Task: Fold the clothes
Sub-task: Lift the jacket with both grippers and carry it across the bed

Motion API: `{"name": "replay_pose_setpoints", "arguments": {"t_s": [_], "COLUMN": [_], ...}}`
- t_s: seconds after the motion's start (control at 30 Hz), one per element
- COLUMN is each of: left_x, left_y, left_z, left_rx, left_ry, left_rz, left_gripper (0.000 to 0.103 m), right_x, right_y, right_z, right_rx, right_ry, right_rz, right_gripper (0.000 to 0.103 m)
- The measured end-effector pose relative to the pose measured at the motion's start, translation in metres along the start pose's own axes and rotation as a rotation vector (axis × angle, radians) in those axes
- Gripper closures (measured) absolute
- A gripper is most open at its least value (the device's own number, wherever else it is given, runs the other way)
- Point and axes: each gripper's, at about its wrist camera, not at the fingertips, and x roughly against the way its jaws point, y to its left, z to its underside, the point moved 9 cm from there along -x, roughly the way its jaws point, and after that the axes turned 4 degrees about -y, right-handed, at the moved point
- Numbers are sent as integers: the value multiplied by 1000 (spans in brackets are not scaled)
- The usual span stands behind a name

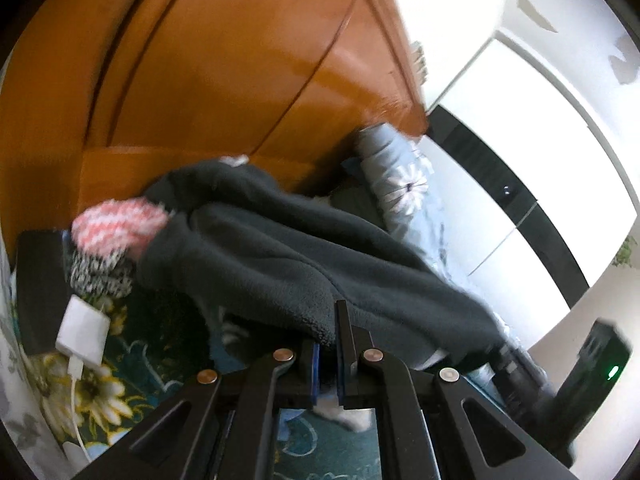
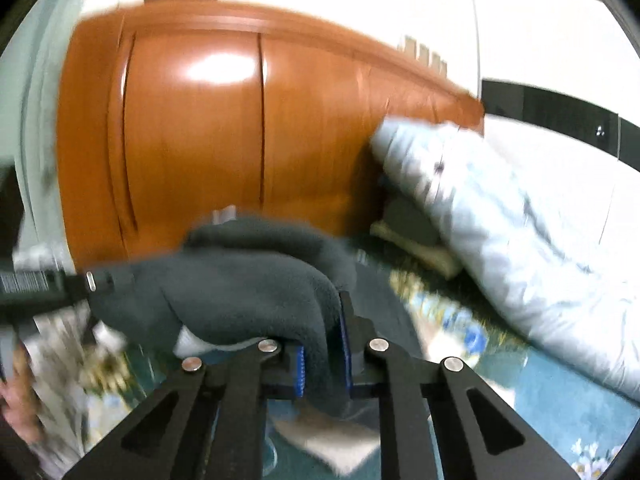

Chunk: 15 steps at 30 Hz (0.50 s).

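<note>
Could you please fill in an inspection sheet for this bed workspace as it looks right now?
Surface: floral bedspread, dark teal with yellow flowers.
Job's things: dark grey fleece garment, lifted and draped between both grippers.
Clutter: pink-and-white knit item, black-and-white patterned cloth, pale blue quilt.
Grippers: left gripper shut on the fleece edge; right gripper shut on a fleece fold.
Cables: white charger with a white lead.
Surroundings: orange wooden wardrobe, white wall.

Dark grey fleece garment [image 1: 280, 256]; pink-and-white zigzag knit [image 1: 120, 224]; black-and-white speckled fabric [image 1: 100, 276]; teal bedsheet [image 1: 132, 344] with yellow-white flowers; pale blue quilt [image 2: 500, 232]; glossy orange-brown wardrobe [image 2: 224, 128]; white charger [image 1: 82, 330].
</note>
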Motion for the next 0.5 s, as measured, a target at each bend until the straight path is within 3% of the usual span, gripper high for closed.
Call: {"name": "replay_pose_setpoints", "arguments": {"t_s": [0.27,0.5], "left_x": [49,106], "left_y": [-92,-178], "left_z": [-27,-30], "left_rx": [-131,-204], "left_ry": [-92,-132], "left_rz": [130,270], "left_gripper": [97,97], "right_x": [53,136], "right_y": [-23,-56], "right_z": [-66,-109], "right_rx": [-78,-78], "right_ry": [-135,-219], "right_rz": [-6,17], "right_gripper": [91,91]}}
